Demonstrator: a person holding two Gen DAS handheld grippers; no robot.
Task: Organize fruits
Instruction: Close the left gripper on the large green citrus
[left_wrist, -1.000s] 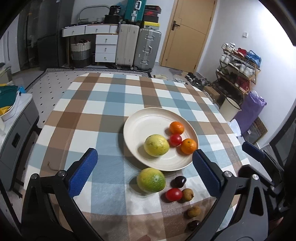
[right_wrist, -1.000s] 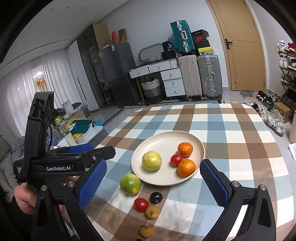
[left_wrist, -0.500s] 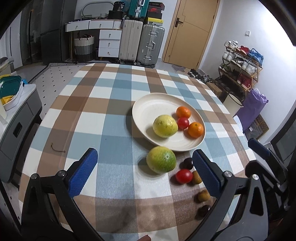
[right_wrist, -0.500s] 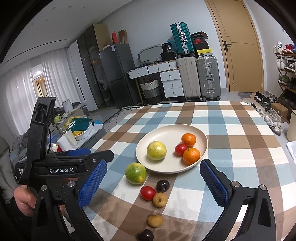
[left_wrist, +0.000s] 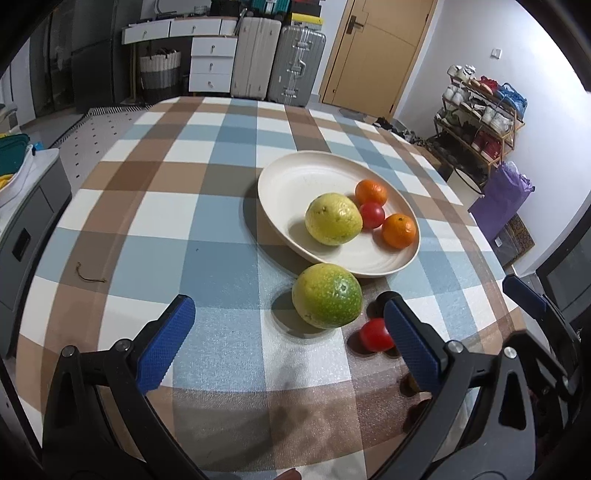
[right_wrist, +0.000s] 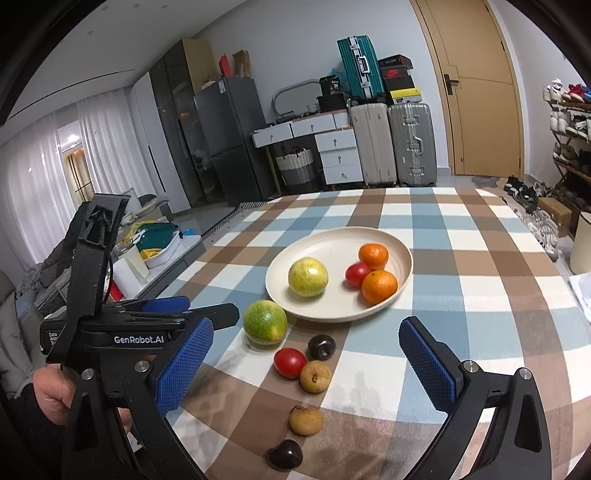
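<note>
Fruit waiting outside the plate is my concern, and first among it the green-yellow citrus (left_wrist: 327, 301), which sits on the checked tablecloth (left_wrist: 207, 218) touching or nearly touching the plate (left_wrist: 291, 184) at the rim's 6 o'clock. From that citrus, the small pieces trail off toward 4 and 5 o'clock: a dark plum (right_wrist: 322, 347), a red tomato (right_wrist: 290, 363) and a tan fruit (right_wrist: 314, 376) bunched close together, then another tan fruit (right_wrist: 306, 420) and a second dark plum (right_wrist: 285, 455) nearer the table edge. On the plate lie a yellow citrus (left_wrist: 333, 218), a tomato and two oranges, grouped toward its 3 o'clock side, with the 10 o'clock half bare.

My left gripper (left_wrist: 288, 343) hangs spread wide and empty, low over the cloth, the green-yellow citrus sitting ahead between its pads and a little right of centre. My right gripper (right_wrist: 306, 373) is likewise parted and holds nothing, framing the small cluster from farther back.

I judge this the approach to the next pick, roughly half the fruit not yet moved. The next move asks me to push the left gripper forward until the pads flank the citrus at its widest, then close gently; it is round and may roll toward the plum. Then lift clear of the rim and set it in the bare part of the plate.
</note>
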